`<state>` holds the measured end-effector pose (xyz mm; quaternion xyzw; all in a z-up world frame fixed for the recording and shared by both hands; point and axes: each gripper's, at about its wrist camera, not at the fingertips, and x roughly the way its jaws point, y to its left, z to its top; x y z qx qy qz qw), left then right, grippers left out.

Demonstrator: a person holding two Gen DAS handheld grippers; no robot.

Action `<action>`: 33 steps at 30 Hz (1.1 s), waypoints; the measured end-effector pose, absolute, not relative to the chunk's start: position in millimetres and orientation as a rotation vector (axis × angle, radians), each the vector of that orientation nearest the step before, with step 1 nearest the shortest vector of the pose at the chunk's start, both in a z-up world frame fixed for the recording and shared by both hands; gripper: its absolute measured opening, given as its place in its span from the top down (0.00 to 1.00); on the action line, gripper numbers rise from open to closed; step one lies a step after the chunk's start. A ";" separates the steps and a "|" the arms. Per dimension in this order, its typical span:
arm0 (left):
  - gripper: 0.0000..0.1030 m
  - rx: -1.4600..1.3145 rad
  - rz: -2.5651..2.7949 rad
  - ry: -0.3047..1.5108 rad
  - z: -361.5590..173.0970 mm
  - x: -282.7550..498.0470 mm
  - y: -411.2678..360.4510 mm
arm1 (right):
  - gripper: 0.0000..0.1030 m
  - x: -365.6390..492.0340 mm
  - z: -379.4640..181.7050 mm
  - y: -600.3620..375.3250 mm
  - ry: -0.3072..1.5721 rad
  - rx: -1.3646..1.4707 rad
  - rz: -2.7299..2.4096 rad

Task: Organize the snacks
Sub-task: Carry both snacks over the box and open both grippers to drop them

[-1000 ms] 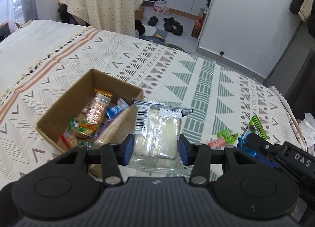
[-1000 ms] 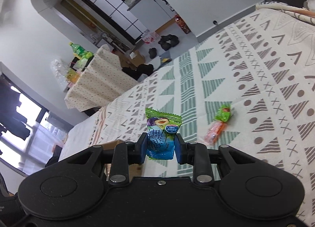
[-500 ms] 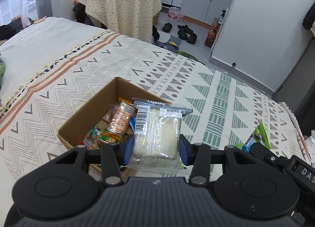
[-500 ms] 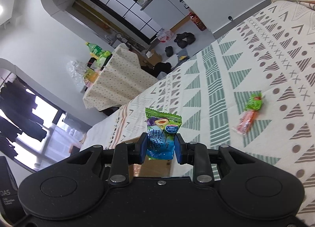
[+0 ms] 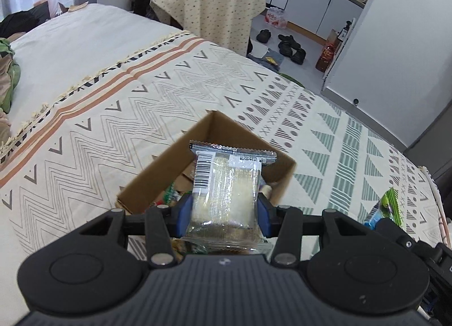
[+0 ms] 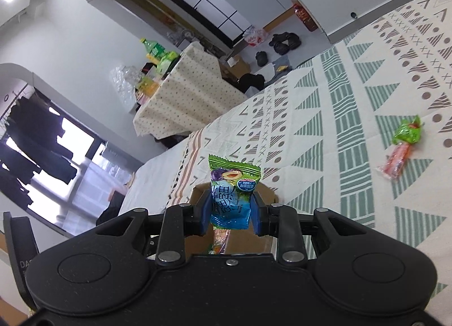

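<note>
Above the brown cardboard box [image 5: 158,173], the left gripper [image 5: 223,213] clamps a clear crinkly barcoded packet [image 5: 226,184]; the right gripper [image 6: 230,214] pinches a glossy blue-green pouch [image 6: 230,193].

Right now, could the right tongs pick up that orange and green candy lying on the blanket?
Probably not yet: the right tongs are shut on a blue-green packet, so they are full. The candy itself lies uncovered.

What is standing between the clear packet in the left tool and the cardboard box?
Nothing visible. The left tool holds the clear packet right over the open cardboard box, which has no lid or flap across its top; only snacks lie inside.
</note>
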<state>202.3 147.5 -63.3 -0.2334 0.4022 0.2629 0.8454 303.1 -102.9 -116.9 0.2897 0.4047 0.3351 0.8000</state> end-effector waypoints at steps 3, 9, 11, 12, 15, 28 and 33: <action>0.55 -0.510 0.553 0.855 -66.3 201.5 162.8 | 0.73 303.8 -117.3 -92.1 0.876 0.605 0.725; 0.55 -0.544 0.537 0.878 -75.9 200.1 190.1 | 0.73 301.4 -120.9 -64.3 0.899 0.553 0.730; 0.55 -0.553 0.520 0.893 -81.3 200.9 195.5 | 0.73 300.3 -122.1 -54.1 0.910 0.531 0.736; 0.55 -0.561 0.506 0.901 -84.3 201.4 197.9 | 0.73 299.7 -121.9 -50.3 0.912 0.523 0.736; 0.54 -0.576 0.471 0.916 -90.6 202.9 203.7 | 0.73 299.1 -121.8 -39.2 0.919 0.509 0.737; 0.39 -0.544 0.500 0.901 -75.0 189.6 243.5 | 0.72 295.1 -117.9 -1.1 0.935 0.469 0.776; 0.27 -0.530 0.503 0.894 -69.0 183.7 242.9 | 0.56 292.7 -113.3 -2.3 0.906 0.522 0.810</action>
